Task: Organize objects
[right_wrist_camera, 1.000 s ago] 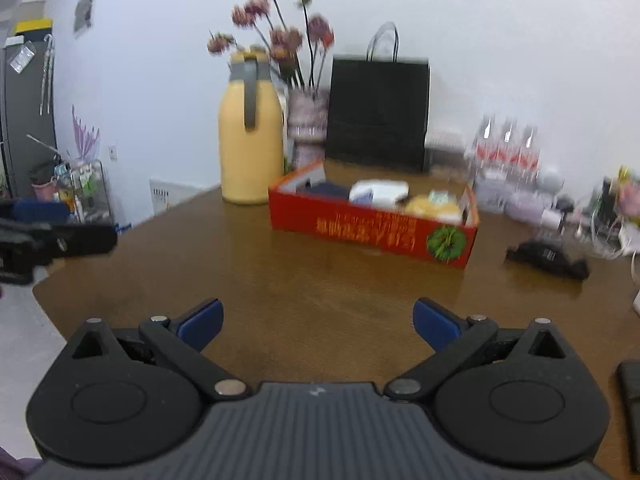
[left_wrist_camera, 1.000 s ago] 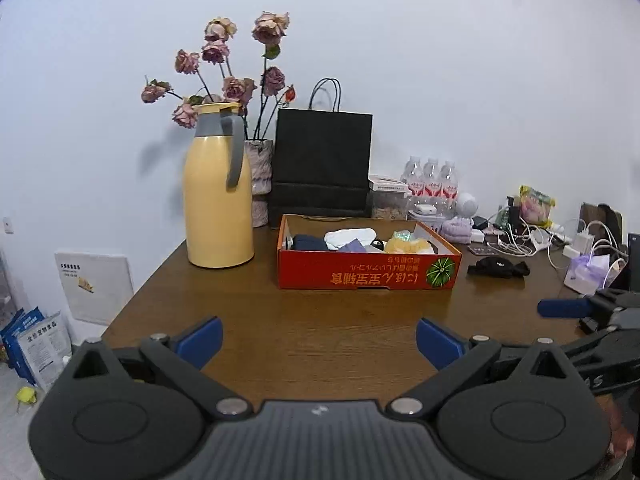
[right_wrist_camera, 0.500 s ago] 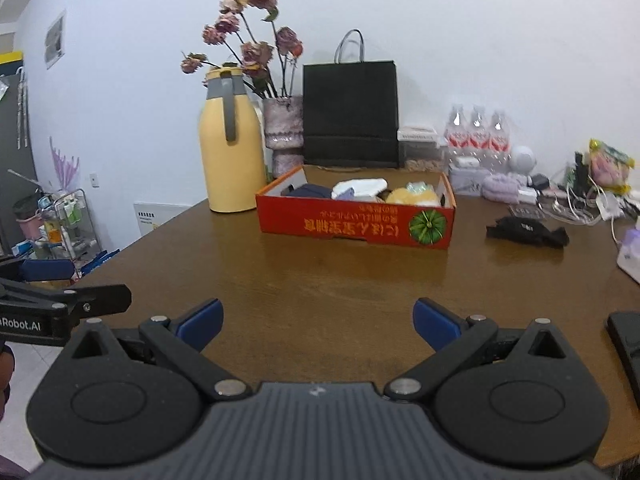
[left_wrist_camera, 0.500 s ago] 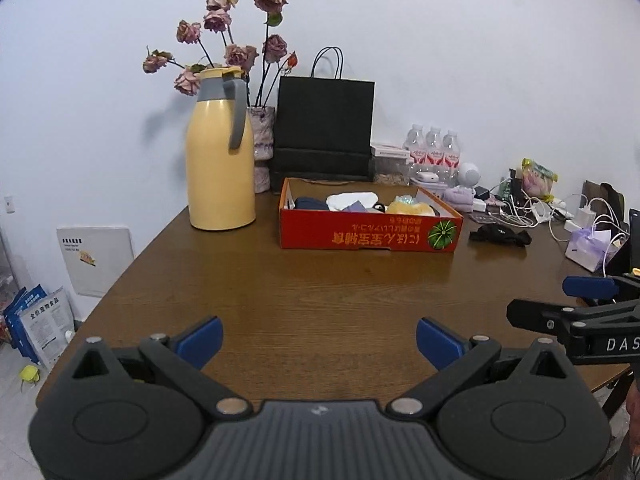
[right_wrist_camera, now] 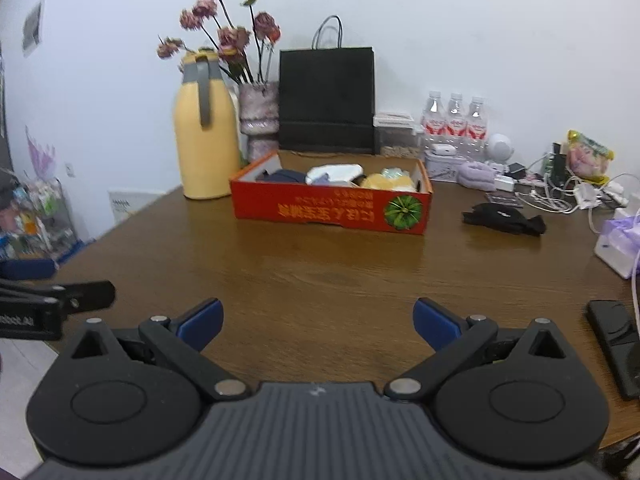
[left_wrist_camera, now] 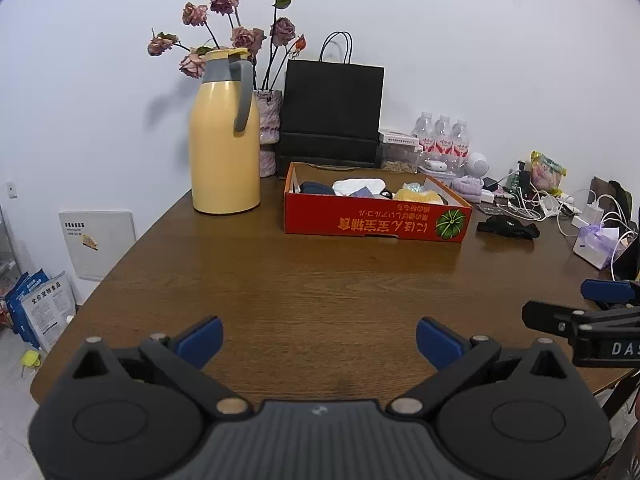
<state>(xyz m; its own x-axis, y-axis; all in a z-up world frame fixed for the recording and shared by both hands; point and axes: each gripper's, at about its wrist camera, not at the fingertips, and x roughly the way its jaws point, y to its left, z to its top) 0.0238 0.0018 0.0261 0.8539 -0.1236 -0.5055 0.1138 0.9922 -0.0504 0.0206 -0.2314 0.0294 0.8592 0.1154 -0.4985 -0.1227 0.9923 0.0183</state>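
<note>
A red cardboard box [left_wrist_camera: 376, 222] [right_wrist_camera: 332, 210] sits at the far middle of the brown table [left_wrist_camera: 320, 280]; it holds a dark item, a white item and yellow items. My left gripper [left_wrist_camera: 319, 340] hovers open over the near table edge, nothing between its blue pads. My right gripper [right_wrist_camera: 318, 322] is open too and empty, level with it; its fingers [left_wrist_camera: 560, 316] show at the right edge of the left wrist view. The left gripper's fingers [right_wrist_camera: 60, 298] appear at the left of the right wrist view. Both are well short of the box.
A yellow thermos jug [left_wrist_camera: 224, 140], a vase of dried roses [left_wrist_camera: 268, 128] and a black paper bag [left_wrist_camera: 332, 108] stand behind the box. Water bottles [left_wrist_camera: 442, 140], cables and chargers [left_wrist_camera: 536, 200], a black strap [left_wrist_camera: 508, 226] and a white box [left_wrist_camera: 596, 246] crowd the right. A dark phone [right_wrist_camera: 614, 344] lies near right.
Both grippers have pulled back from the box and risen slightly, so more table shows in front. The right gripper swung to face the box squarely. Both stayed open.
</note>
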